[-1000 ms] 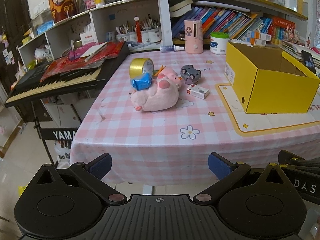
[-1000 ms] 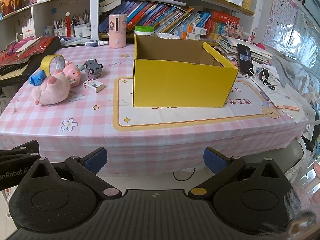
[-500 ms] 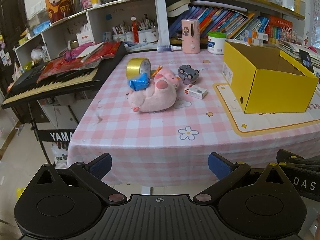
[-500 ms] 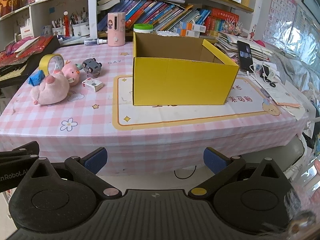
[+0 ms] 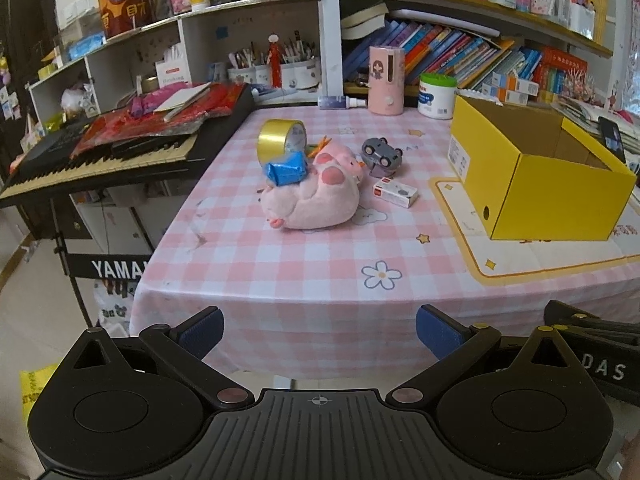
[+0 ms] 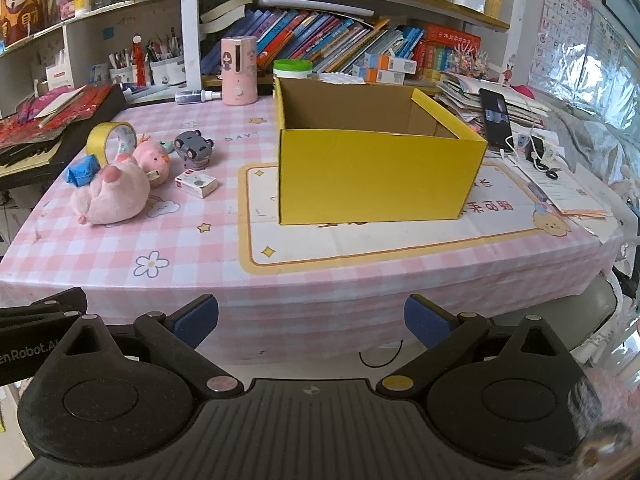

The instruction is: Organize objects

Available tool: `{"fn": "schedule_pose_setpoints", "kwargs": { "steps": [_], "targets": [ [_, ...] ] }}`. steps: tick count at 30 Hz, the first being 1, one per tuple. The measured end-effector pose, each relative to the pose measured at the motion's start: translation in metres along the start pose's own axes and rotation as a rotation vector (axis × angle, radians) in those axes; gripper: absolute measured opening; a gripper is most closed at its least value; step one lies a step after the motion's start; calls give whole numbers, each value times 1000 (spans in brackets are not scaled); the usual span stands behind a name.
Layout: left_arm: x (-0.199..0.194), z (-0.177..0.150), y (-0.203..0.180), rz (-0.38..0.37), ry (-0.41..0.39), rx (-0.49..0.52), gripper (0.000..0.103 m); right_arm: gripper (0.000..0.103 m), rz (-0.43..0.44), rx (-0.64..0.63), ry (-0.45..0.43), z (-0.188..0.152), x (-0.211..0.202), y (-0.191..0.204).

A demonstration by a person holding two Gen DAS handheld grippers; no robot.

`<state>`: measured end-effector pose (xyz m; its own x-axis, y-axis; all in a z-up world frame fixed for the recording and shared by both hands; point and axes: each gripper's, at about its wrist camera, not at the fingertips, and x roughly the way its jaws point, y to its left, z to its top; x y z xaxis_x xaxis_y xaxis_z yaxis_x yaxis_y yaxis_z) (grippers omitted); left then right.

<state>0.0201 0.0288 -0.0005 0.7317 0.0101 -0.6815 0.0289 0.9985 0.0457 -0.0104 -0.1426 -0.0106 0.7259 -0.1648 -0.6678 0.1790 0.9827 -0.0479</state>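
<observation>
Ahead of the right hand-held gripper [image 6: 311, 322], the yellow box [image 6: 376, 172] stands open-topped on the surface [image 6: 192, 256]; judged from its light cardboard look, a careless drop against its wall could shove it along the mat. Ahead of the left hand-held gripper [image 5: 319, 330], the pink plush [image 5: 316, 200] lies with a blue packet [image 5: 287, 171] resting on it, so lifting the plush first would likely tip the packet off. Beyond stands the gold tape roll [image 5: 280, 140] on edge, liable to roll if nudged. The grey toy car [image 5: 382, 154] and small white carton [image 5: 395, 193] sit close together, easy to knock. Both hand-held grippers are released, jaws spread, holding nothing, short of the surface edge.
</observation>
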Motion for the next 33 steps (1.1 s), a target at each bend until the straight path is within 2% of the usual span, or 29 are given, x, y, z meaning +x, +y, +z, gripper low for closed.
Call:
{"fn": "schedule_pose_setpoints", "kwargs": {
  "steps": [8,13,16,18,20,26,31,33],
  "targets": [
    [2,2,16,-28,5,-50,103,94,24,-38,2,6,2,15],
    [6,1,29,-28,10,-90,103,87,78,-69,12,10,6,25],
    [9,-1,35,-42,15,-110,103,76,129,-87,23,12,11,32],
    [12,0,38,-49,14,-127,103,64,165,-99,25,14,13,36],
    [16,1,40,-53,13,-144,103,57,193,-114,18,17,16,42],
    [35,14,49,-19,7,-180,103,56,240,-135,-2,29,35,55],
    [50,40,54,5,-29,-178,103,56,291,-158,-14,46,56,63],
    [57,51,57,-9,-43,-189,103,56,306,-171,-18,55,66,67]
  ]
}}
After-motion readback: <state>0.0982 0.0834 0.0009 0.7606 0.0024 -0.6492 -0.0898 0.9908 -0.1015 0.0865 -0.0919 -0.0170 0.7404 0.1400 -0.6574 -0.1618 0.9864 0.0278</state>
